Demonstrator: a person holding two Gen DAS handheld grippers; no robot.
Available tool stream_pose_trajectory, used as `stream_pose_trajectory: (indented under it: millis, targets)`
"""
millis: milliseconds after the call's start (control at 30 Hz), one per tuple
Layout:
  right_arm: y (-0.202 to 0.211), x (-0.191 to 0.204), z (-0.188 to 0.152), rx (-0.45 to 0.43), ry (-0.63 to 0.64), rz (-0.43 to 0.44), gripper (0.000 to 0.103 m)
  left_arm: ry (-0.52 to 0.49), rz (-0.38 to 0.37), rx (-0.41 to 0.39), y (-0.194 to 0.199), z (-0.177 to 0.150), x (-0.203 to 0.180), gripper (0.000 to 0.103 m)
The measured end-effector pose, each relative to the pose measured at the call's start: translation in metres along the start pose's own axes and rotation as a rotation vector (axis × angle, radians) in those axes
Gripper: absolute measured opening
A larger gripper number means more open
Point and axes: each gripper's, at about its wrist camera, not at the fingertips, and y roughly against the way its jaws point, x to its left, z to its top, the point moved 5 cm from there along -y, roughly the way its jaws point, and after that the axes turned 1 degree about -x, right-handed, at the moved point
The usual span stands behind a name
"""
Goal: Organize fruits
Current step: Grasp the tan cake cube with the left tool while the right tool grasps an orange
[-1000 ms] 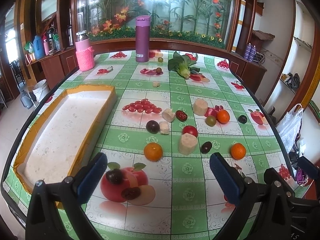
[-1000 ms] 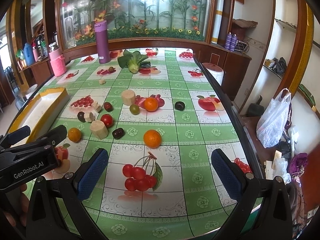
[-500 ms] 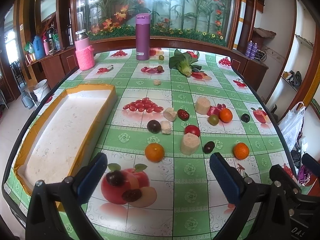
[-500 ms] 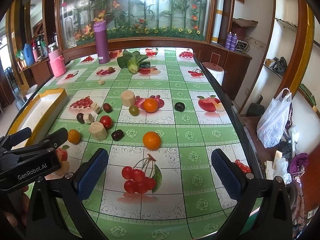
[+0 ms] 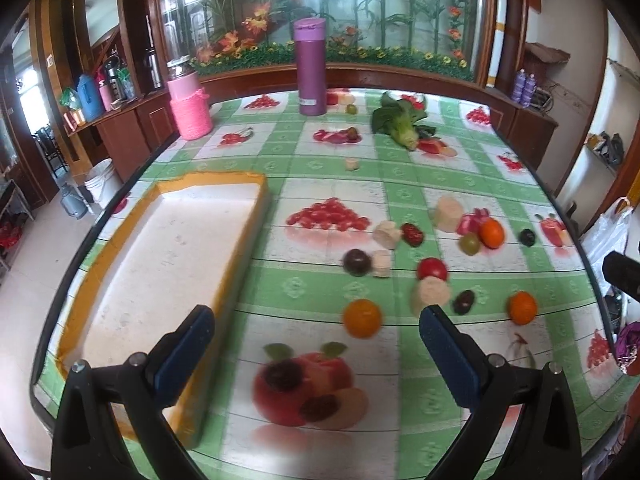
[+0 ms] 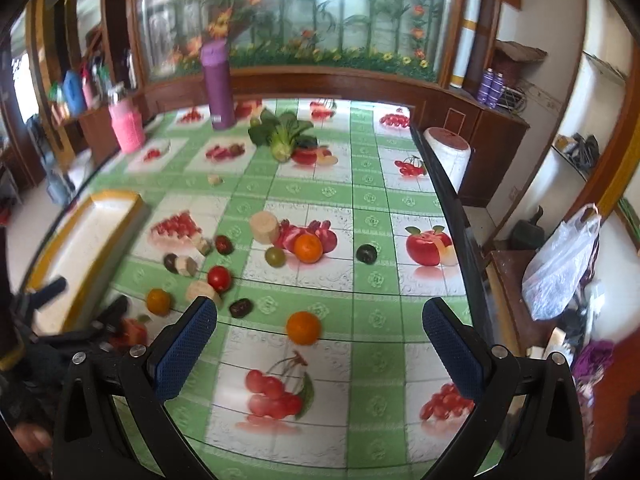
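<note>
Progress: none visible; tray (image 5: 168,240) bare inside, no fruit in it.
Left gripper (image 5: 316,344): fingers spread wide, holding nothing; poised above the near table edge, tray's near corner just by the left finger.
Right gripper (image 6: 320,344): fingers spread wide, holding nothing; nearest orange (image 6: 303,328) lying between the fingers' line of sight, not touched.
Fruit location: scattered mid-table, right of the tray and apart from it; near-left orange (image 5: 361,318), tomato (image 5: 431,269), dark plum (image 5: 356,262), green fruit (image 5: 469,243), far orange (image 5: 491,233), lone dark fruit (image 6: 366,254) farthest right.
Non-fruit among them: pale cut blocks (image 5: 430,295), likely not part of the sort.
Remaining: by judgement, every piece yet to go into the tray.
Surface: green checked tablecloth (image 5: 320,288) with printed fruit pictures, easily mistaken for real pieces; glossy.
Far end: purple flask (image 5: 309,66), pink-sleeved jar (image 5: 189,104), leafy greens (image 5: 400,124).
Room: wood cabinets, glass panel of artificial flowers; white plastic bag (image 6: 560,264) right of the table.
</note>
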Motion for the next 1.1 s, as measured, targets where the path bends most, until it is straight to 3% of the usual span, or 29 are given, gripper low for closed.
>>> stream_pose_trajectory:
  millis: [67, 133, 333, 433, 500, 567, 700, 800, 867, 933, 1000, 1067, 1100]
  targets:
    - [-0.022, 0.003, -0.005, 0.063, 0.078, -0.026, 0.103, -0.01, 0.025, 0.032, -0.007, 0.0, 0.009, 0.103]
    - [-0.044, 0.007, -0.018, 0.127, 0.117, 0.001, 0.102, -0.019, 0.034, 0.064, -0.014, -0.002, 0.016, 0.103]
    - [-0.09, 0.01, -0.045, 0.261, 0.059, 0.109, 0.084, -0.056, 0.002, 0.104, -0.02, -0.01, 0.011, 0.103]
    - [-0.101, 0.015, -0.051, 0.293, 0.06, 0.144, 0.062, -0.095, -0.038, 0.122, -0.022, -0.011, -0.004, 0.103]
    - [-0.104, 0.019, -0.053, 0.303, 0.067, 0.175, 0.04, -0.132, -0.046, 0.132, -0.025, -0.01, -0.017, 0.103]
    - [-0.105, 0.021, -0.054, 0.291, 0.066, 0.194, 0.032, -0.163, -0.064, 0.148, -0.03, -0.009, -0.031, 0.103]
    - [-0.1, 0.02, -0.054, 0.267, 0.049, 0.227, 0.032, -0.21, -0.114, 0.198, -0.043, -0.008, -0.059, 0.103]
    - [-0.099, 0.019, -0.055, 0.266, 0.043, 0.241, 0.032, -0.276, -0.082, 0.197, -0.054, -0.006, -0.077, 0.103]
    - [-0.098, 0.018, -0.057, 0.265, 0.042, 0.246, 0.032, -0.303, -0.083, 0.212, -0.062, -0.007, -0.084, 0.099]
    - [-0.097, 0.019, -0.058, 0.265, 0.042, 0.249, 0.032, -0.306, -0.102, 0.24, -0.07, -0.008, -0.088, 0.086]
    - [-0.097, 0.018, -0.06, 0.262, 0.041, 0.253, 0.032, -0.303, -0.095, 0.246, -0.078, -0.007, -0.088, 0.08]
    - [-0.097, 0.018, -0.061, 0.262, 0.037, 0.26, 0.032, -0.29, -0.131, 0.253, -0.083, -0.008, -0.088, 0.066]
    - [-0.097, 0.018, -0.061, 0.261, 0.036, 0.262, 0.032, -0.271, -0.159, 0.269, -0.086, -0.009, -0.088, 0.049]
